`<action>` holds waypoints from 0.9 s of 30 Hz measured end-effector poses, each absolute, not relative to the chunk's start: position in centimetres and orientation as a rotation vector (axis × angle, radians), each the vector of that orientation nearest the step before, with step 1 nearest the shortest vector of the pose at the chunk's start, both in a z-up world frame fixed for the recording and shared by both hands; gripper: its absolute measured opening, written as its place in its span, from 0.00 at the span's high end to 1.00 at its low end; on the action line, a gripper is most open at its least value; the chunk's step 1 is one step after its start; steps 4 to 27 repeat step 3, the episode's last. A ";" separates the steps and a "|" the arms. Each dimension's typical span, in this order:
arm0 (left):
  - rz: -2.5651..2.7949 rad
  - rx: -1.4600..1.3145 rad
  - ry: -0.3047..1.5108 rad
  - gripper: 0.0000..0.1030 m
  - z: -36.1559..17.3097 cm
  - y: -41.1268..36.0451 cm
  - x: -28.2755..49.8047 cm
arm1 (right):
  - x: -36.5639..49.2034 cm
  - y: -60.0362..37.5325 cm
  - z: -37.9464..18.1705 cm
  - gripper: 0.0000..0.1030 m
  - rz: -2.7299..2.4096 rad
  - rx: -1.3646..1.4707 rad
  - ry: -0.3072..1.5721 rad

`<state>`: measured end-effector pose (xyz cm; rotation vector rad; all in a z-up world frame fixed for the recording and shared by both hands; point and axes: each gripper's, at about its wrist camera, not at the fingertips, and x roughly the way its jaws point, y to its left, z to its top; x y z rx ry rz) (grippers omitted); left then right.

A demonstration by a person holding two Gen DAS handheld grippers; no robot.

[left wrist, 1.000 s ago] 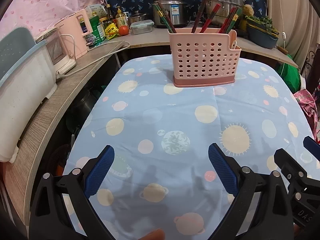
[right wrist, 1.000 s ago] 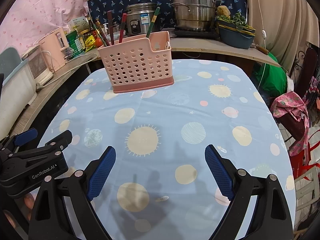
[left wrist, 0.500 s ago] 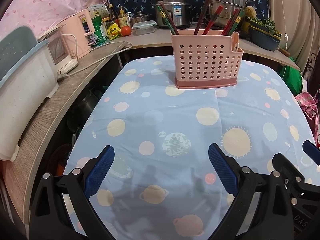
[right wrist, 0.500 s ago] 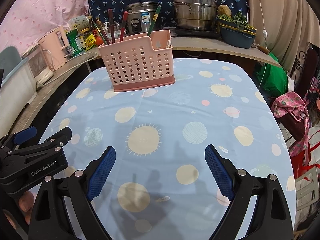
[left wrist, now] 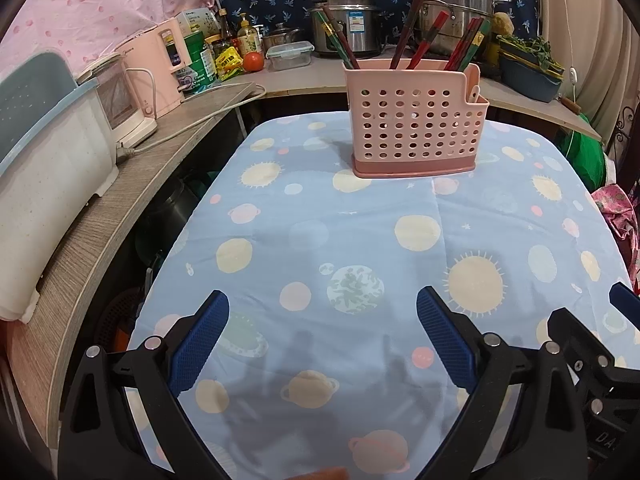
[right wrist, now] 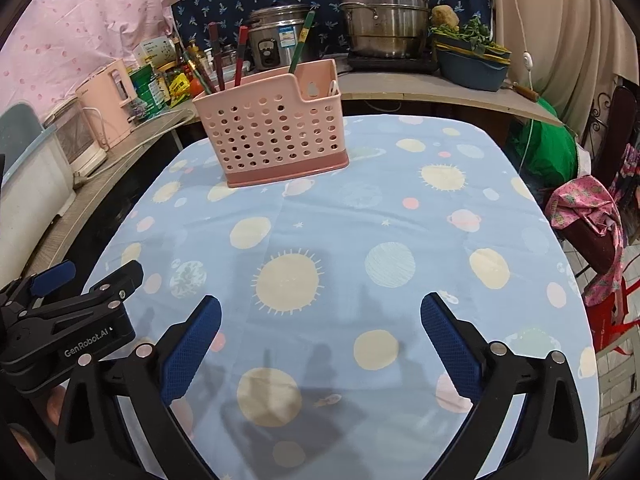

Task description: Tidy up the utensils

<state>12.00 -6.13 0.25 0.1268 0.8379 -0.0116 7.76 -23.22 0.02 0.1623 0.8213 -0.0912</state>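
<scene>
Left wrist: both tools, left tool [left wrist: 322, 312] and right tool [right wrist: 320, 314], gape empty over tablecloth [left wrist: 360, 220].

The left hand-held gripper [left wrist: 322, 312] and the right hand-held gripper [right wrist: 320, 312] are side by side, level, both with jaws spread wide and nothing between them.

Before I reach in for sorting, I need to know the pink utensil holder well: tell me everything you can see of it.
The pink utensil holder is a perforated plastic caddy with round holes, a darker pink base tray and a raised, notched section at one end. It stands upright at the far end of the blue planet-print tablecloth. Red, brown and green chopsticks lean out of it; a white handle tip peeks from the raised end. Neither claw touches it.
</scene>
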 end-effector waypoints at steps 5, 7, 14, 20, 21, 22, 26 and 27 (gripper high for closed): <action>-0.018 0.132 0.836 0.12 0.3 -6.2 12.0 | 7.7 -23.3 0.1 0.06 -0.109 0.146 0.814; -0.018 0.132 0.836 0.12 0.3 -6.2 12.0 | 7.7 -23.3 0.1 0.06 -0.109 0.146 0.814; -0.018 0.132 0.836 0.12 0.3 -6.2 12.0 | 7.7 -23.3 0.1 0.06 -0.109 0.146 0.814; -0.018 0.132 0.836 0.12 0.3 -6.2 12.0 | 7.7 -23.3 0.1 0.06 -0.109 0.146 0.814; -0.018 0.132 0.836 0.12 0.3 -6.2 12.0 | 7.7 -23.3 0.1 0.06 -0.109 0.146 0.814; -0.018 0.132 0.836 0.12 0.3 -6.2 12.0 | 7.7 -23.3 0.1 0.06 -0.109 0.146 0.814; -0.018 0.132 0.836 0.12 0.3 -6.2 12.0 | 7.7 -23.3 0.1 0.06 -0.109 0.146 0.814; -0.018 0.132 0.836 0.12 0.3 -6.2 12.0 | 7.7 -23.3 0.1 0.06 -0.109 0.146 0.814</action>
